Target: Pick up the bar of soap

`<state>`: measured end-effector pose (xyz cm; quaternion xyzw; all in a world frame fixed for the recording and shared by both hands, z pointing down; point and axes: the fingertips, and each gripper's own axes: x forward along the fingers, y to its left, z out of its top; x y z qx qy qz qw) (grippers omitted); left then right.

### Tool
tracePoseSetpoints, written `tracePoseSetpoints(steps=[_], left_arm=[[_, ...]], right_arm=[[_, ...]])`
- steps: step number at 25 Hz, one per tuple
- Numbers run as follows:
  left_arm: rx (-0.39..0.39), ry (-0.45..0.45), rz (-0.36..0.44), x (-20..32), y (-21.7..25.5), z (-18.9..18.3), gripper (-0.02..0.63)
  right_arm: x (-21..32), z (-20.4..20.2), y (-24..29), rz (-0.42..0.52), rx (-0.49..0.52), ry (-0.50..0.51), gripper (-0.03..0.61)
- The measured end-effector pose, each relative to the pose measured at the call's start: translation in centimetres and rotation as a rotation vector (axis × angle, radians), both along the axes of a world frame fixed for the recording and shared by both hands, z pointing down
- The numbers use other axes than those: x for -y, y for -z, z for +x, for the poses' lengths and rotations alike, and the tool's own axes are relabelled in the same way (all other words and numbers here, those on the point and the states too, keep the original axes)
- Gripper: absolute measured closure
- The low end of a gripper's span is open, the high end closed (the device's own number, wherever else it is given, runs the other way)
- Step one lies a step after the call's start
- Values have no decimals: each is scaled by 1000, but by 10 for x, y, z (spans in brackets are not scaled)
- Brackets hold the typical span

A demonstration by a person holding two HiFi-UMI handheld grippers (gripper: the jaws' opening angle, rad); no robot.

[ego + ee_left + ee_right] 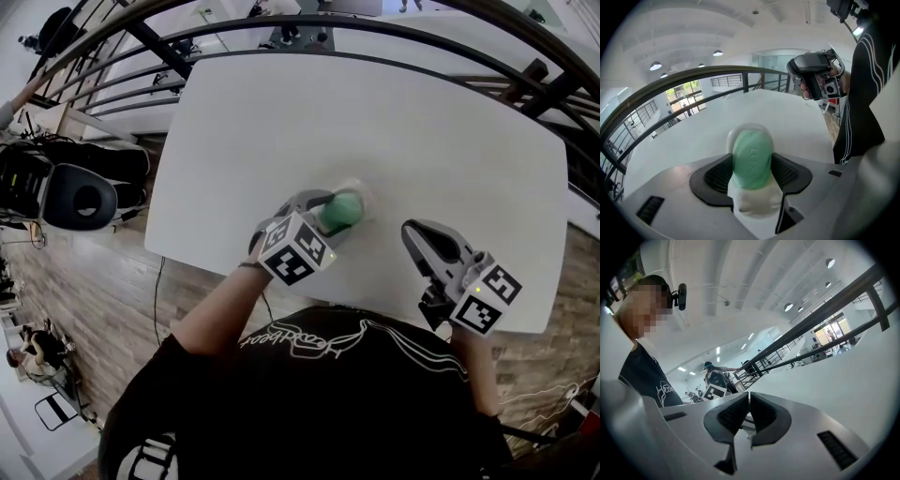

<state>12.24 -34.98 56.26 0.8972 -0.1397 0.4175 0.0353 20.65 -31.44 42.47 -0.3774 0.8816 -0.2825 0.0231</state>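
The bar of soap (pixel 751 157) is seen lying on a pale soap dish (pixel 752 127) on the white table (pixel 375 122), toward 6 o'clock from the table's middle in the head view. It is straddled by the left gripper (pixel 328 216), whose jaws are spread wide, with one pad at 9 o'clock of the bar and one at 3 o'clock; no squeeze is judged to be applied yet. The right gripper (pixel 749 411), at 4 o'clock from the soap, is clenched on nothing. For a sound pick, the pads should be closed evenly on the bar's flanks, gently since soap is likely slick, and the lift taken straight up so the dish is not dragged along. The tabletop is seen to be smooth and matte; a dark curved railing (pixel 375 26) is seen at 12 o'clock, wooden flooring (pixel 94 300) at 8 o'clock
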Motion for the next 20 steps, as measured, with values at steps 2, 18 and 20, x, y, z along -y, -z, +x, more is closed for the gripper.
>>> tracePoseSetpoints(steps=[2,18,20], left_arm=[[-2,-6,-3,-1,0,0,362],[-28,-18,-11,-4,1,7,359],[-36,-13,-9,-3,2,7,359]], right_arm=[[0,0,0,0,1,0,561],[-3,1,-15,-58,-20,21,561],[-3,1,-16,-66,-25,17,561]])
